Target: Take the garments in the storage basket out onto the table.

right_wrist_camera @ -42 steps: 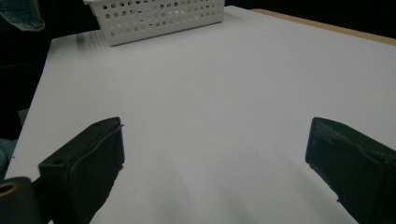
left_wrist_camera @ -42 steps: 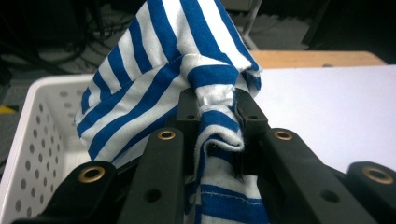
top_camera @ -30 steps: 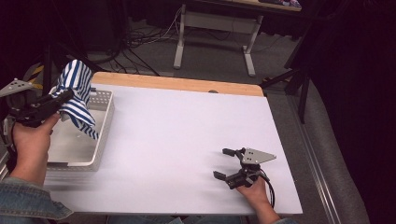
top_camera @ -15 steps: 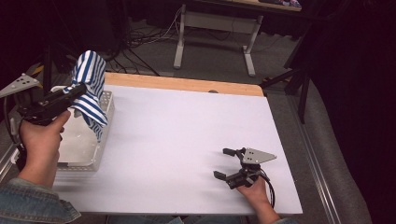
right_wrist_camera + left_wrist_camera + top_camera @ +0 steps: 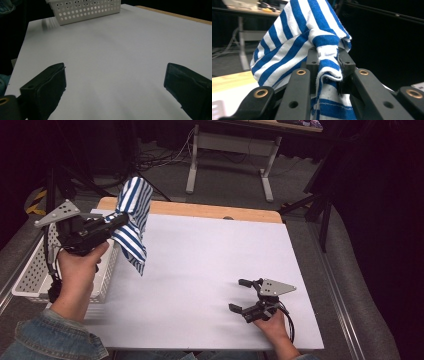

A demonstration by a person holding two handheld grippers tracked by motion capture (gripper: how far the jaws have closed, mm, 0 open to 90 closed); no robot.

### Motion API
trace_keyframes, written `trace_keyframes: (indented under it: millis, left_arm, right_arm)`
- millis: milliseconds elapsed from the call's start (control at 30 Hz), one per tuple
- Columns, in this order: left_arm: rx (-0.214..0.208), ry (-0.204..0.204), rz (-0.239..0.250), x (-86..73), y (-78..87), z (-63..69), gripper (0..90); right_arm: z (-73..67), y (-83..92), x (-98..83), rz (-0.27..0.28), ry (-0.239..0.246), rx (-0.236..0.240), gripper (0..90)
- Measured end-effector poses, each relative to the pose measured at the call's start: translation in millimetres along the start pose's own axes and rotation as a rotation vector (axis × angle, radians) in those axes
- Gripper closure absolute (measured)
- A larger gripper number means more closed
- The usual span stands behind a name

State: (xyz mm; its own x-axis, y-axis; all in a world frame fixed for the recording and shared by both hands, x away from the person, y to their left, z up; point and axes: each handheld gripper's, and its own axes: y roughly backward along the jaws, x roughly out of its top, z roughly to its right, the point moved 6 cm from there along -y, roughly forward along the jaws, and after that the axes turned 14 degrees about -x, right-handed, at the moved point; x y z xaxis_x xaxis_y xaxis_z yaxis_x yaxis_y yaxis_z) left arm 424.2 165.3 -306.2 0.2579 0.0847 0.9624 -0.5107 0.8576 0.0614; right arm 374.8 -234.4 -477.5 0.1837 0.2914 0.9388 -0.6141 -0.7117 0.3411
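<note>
A blue-and-white striped cloth [image 5: 131, 220] hangs in the air at the table's left, just right of the white basket [image 5: 30, 275]. My left gripper [image 5: 119, 220] is shut on the cloth, held up in a person's hand. In the left gripper view the cloth [image 5: 312, 37] is bunched between the two black jaws, with my left gripper [image 5: 328, 67] pinching a fold and the rest draping over and below. Near the front right of the white table sheet [image 5: 200, 270], my right gripper [image 5: 241, 295] rests open. My right gripper [image 5: 115, 82] has bare sheet between its jaws.
The perforated white basket [image 5: 85, 10] stands at the table's left edge. A wooden strip [image 5: 210, 211] runs along the far side of the table. Beyond it are a desk frame [image 5: 230, 150] and cables on the floor.
My left gripper has lifted the striped cloth out of the basket and carried it rightwards and up, over the sheet's left edge. The right gripper has stayed put.
</note>
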Motion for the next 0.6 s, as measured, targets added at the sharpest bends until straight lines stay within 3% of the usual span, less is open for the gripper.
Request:
trace_keyframes:
  millis: [600]
  left_arm:
    - [-0.205,0.018,-0.071,-35.5,-66.7,36.2,76.1]
  right_arm:
    - [-0.5,0.3,0.3,0.003,0.005,0.004,4.9]
